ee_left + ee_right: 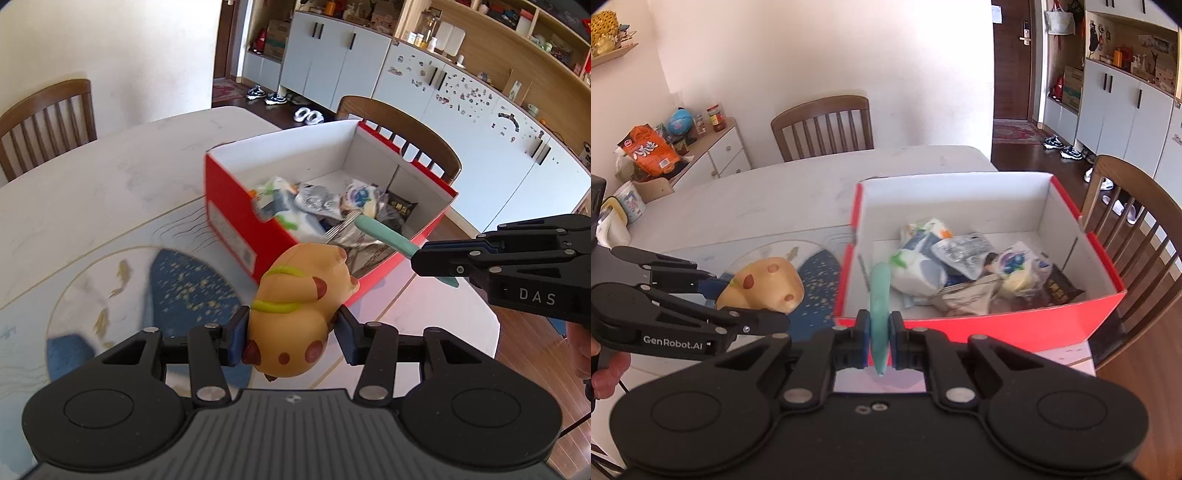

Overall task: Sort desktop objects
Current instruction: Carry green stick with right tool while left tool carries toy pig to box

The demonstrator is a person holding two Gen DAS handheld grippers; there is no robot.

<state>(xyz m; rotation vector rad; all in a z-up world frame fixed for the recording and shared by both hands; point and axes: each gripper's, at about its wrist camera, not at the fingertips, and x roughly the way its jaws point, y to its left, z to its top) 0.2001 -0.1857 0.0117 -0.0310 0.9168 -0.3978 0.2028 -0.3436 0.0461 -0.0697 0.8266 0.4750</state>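
Soft tan vinyl, rounded and smooth, fills the left gripper (291,334): its blue pads are clenched on the flanks of a plump toy animal (295,314), brown-spotted, with a yellow-green cord looped around its body. The grip sits across the widest part, which I judge keeps so slippery and bulbous a shape from squirting out. The toy hangs above the table (110,177), near the closest corner of the red box (229,221).

The right gripper (879,338) is clamped hard on a thin, flat teal handle (880,295) of matte plastic, held edge-on between the pads so the narrow piece cannot twist. In the left wrist view the handle points over the box's near wall, and fine metal prongs seem to show at its far end, so it may be a fork; the blur leaves that unsure.

Just beyond, the stiff cardboard box stands open, red outside and plain white within. On its floor lie crinkled foil and plastic snack packets (964,266), jumbled together. Both held items look bound for that pile and neither is released yet.

Further off, the pale marble-like tabletop carries a blue round inlay (192,288) speckled gold, and slatted wooden chairs (823,125) stand behind.
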